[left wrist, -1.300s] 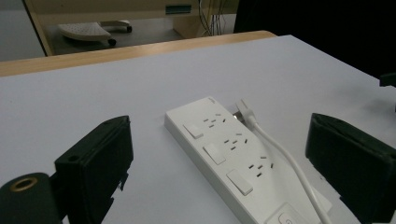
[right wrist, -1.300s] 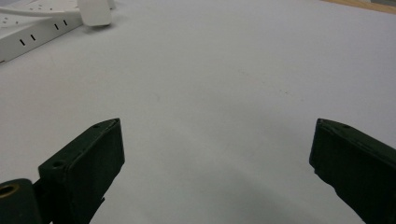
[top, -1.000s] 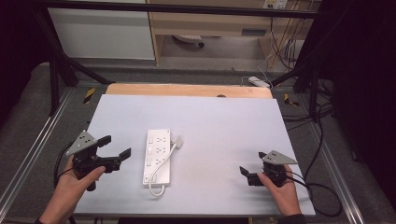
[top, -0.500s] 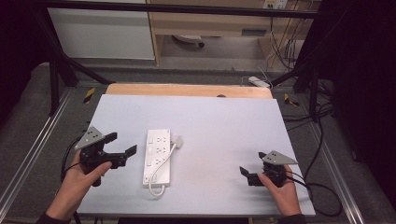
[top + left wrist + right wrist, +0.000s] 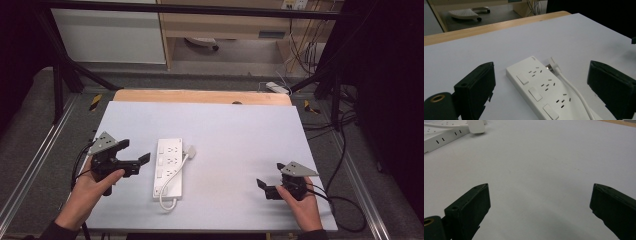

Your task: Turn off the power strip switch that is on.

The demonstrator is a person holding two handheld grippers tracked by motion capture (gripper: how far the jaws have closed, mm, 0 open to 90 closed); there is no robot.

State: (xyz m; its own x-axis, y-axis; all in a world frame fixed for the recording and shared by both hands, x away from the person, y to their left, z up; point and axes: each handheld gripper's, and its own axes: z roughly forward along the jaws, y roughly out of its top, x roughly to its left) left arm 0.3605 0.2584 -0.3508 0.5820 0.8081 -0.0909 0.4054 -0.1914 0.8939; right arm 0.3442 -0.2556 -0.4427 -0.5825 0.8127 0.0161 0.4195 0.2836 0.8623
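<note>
A white power strip (image 5: pixel 168 167) lies lengthwise on the white table (image 5: pixel 240 135), left of centre. Its white plug (image 5: pixel 190 150) rests beside its far end, and its cable (image 5: pixel 167 202) loops round the near end. My left gripper (image 5: pixel 134 151) is open just left of the strip, jaws pointing at it, apart from it. In the left gripper view the strip (image 5: pixel 541 87), with its switches and sockets, and the plug (image 5: pixel 552 62) sit between the wide jaws of the left gripper (image 5: pixel 541 66). My right gripper (image 5: pixel 270 175) is open and empty at the near right. The right gripper (image 5: pixel 541 186) faces bare table, with the strip (image 5: pixel 441 135) far off.
A wooden strip (image 5: pixel 200 96) runs along the table's far edge. Metal frame rails (image 5: pixel 30 165) flank both sides. Loose cables (image 5: pixel 345 200) lie on the floor to the right. A cabinet and shelving stand beyond the table.
My left gripper has moved right, closer to the power strip. The right gripper and the strip have stayed where they were.
</note>
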